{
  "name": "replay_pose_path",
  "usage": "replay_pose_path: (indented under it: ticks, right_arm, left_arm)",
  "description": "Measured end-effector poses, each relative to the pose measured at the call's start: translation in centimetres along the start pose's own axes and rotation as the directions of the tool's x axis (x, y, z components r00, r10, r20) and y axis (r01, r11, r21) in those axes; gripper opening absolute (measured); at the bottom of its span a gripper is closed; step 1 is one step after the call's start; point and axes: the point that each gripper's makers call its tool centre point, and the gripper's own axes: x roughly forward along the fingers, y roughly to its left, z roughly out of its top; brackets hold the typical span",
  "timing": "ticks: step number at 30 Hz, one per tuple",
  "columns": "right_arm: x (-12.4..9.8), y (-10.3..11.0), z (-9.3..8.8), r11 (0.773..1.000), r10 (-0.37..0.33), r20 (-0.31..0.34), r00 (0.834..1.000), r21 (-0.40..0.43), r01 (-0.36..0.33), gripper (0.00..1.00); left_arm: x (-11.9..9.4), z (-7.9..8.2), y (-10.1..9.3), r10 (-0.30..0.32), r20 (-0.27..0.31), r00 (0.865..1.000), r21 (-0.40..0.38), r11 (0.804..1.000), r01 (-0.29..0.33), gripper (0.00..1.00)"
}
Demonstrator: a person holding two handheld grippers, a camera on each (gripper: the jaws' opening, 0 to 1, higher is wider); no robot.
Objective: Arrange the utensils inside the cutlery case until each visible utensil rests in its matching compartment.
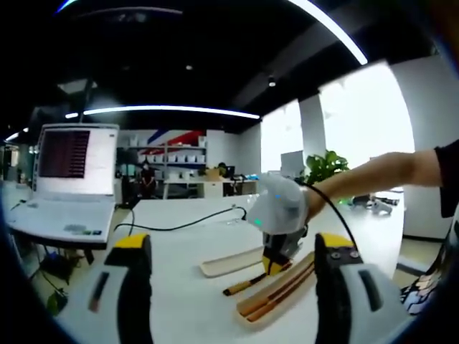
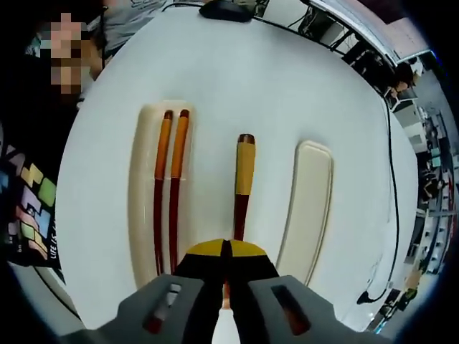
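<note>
In the right gripper view, the right hand-held gripper (image 2: 225, 266) has its yellow-tipped jaws pressed together over the near end of a single dark-red utensil with a yellow handle band (image 2: 243, 179), which lies on the white table (image 2: 287, 79) between the two halves of the case. Whether the jaws pinch the utensil or only meet above it cannot be told. Just left of it, a pair of dark-red chopsticks with orange upper sections (image 2: 169, 186) rests side by side inside the cream, long, shallow cutlery case tray (image 2: 140, 201). To the right of the single utensil lies a cream, elongated case lid (image 2: 308, 208), apart from it. Farther off, a black cable (image 2: 393, 179) runs along the table's edge.

In the left gripper view, the left hand-held gripper (image 1: 233, 287) hangs above the table with its jaws spread wide, holding nothing. Beyond it the right hand-held gripper, carried by a person's bare forearm (image 1: 373, 175), is down at the utensils. Farther left, a white open laptop (image 1: 68, 179) sits on the table, and shelves (image 1: 168, 161) stand at the far wall.
</note>
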Motion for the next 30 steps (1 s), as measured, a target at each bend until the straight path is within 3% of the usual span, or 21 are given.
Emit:
replay_pose_path:
  ticks: [5,13,17,24,30]
  right_arm:
    - [-0.8,-0.3,1.0,1.0,0.008,0.065,0.998,0.01,-0.008,0.0]
    - [-0.6,-0.3,0.2,1.0,0.022,0.101,0.995,0.014,-0.024,0.0]
    - [-0.8,-0.6,-0.4,1.0,0.011,0.114,0.993,0.012,-0.012,0.01]
    - [-0.6,-0.7,0.3,1.0,0.019,0.167,0.986,0.017,-0.023,0.14]
    - [0.4,-1.0,0.2,0.998,0.054,0.15,0.987,0.035,-0.06,0.12]
  left_arm:
    - [0.2,-0.6,0.0,-0.002,-0.025,1.0,0.009,1.0,0.003,0.99]
    - [0.8,-1.8,0.5,0.003,-0.061,0.998,0.038,0.999,-0.001,0.97]
    - [1.2,-2.7,0.3,-0.024,-0.091,0.996,0.02,0.999,0.026,0.95]
    - [1.7,-3.2,-0.2,-0.038,-0.107,0.993,0.022,0.999,0.041,0.93]
    - [1.4,-3.2,0.4,-0.027,-0.098,0.995,0.015,0.999,0.028,0.93]
